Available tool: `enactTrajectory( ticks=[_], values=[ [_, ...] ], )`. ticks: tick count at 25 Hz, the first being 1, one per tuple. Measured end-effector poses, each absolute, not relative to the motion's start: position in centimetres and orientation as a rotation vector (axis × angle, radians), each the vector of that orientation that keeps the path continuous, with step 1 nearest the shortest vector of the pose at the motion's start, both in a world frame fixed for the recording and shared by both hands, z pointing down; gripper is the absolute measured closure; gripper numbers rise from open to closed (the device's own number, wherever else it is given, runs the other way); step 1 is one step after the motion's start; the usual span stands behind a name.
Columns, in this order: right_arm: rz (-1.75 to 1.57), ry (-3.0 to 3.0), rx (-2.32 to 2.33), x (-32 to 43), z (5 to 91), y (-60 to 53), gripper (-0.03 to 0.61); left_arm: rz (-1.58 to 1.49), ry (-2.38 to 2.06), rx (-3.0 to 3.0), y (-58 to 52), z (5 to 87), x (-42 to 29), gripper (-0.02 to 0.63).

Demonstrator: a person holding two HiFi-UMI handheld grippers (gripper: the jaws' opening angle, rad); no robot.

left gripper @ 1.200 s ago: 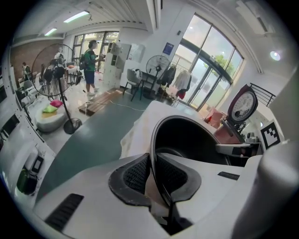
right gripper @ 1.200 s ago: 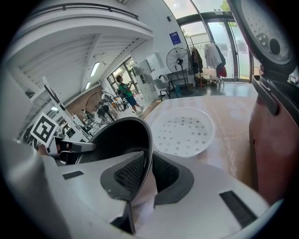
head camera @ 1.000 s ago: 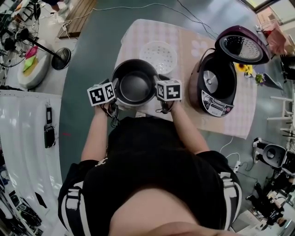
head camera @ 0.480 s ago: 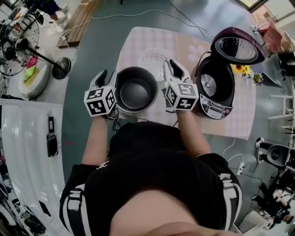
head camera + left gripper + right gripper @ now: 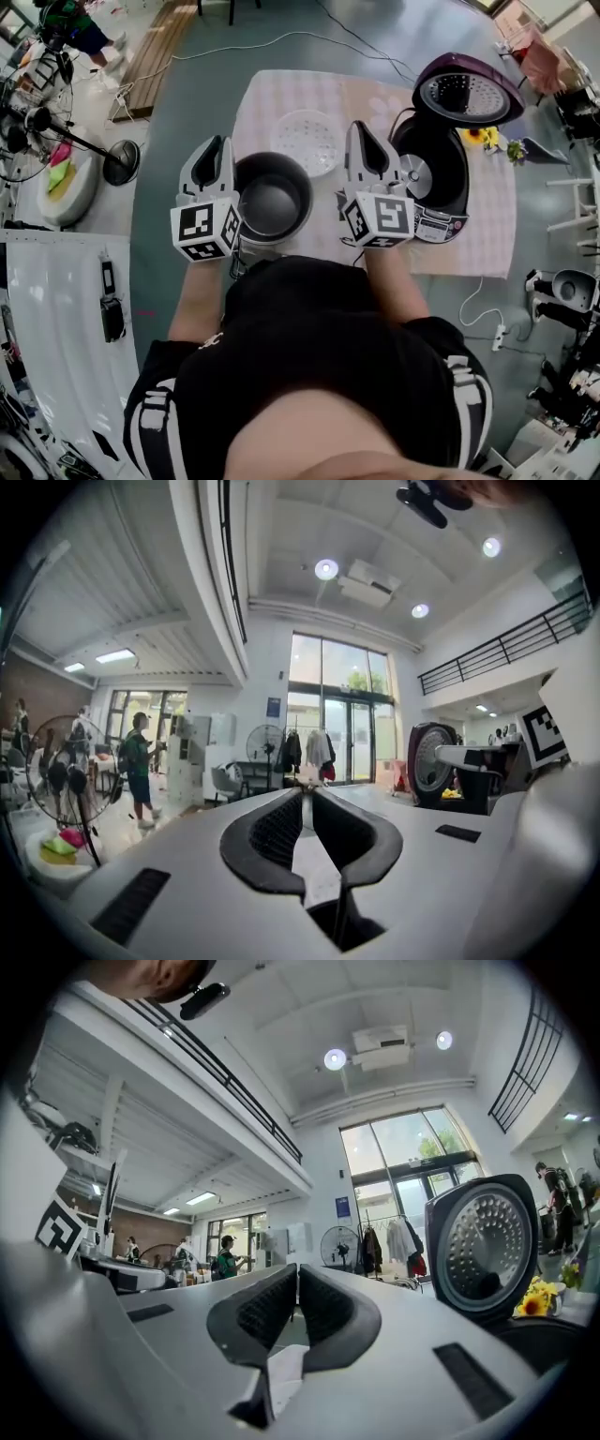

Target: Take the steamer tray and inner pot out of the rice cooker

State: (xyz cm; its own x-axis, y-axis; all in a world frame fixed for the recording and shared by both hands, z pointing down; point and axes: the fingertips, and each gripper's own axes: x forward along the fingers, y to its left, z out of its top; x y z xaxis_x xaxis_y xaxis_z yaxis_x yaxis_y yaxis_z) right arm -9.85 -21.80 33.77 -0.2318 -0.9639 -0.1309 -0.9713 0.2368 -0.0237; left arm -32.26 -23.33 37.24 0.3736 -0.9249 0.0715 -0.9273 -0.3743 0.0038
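Steamer tray (image 5: 309, 141) and inner pot (image 5: 272, 202) sit outside the rice cooker (image 5: 436, 178); I judge nothing remains. My left gripper (image 5: 302, 783) and right gripper (image 5: 297, 1266) have just closed, jaws together, empty.

Bright daylight comes through the tall glass windows (image 5: 342, 710); round white ceiling lamps (image 5: 336, 1058) glare. Picture edges bend and go dark.

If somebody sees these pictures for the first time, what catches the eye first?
The dark inner pot stands on the table, between the left tool and right tool; both are shut and empty, the left having just closed. Behind it lies the white steamer tray, and at the right the rice cooker stands with its lid open.
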Motion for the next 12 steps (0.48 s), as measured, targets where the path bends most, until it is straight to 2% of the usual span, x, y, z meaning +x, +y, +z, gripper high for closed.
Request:
enactTrajectory(
  ticks=[6, 12],
  values=[
    [0.116, 2.361, -1.906, -9.0, 33.7, -21.2, 0.58, 0.15, -1.744, 2.618, -23.5, 37.2, -30.6, 0.598],
    [0.083, 2.38, -1.971, -8.4, 34.3, -20.8, 0.58, 0.154, -1.68, 2.663, -23.4, 37.0, -28.9, 0.601]
  ],
)
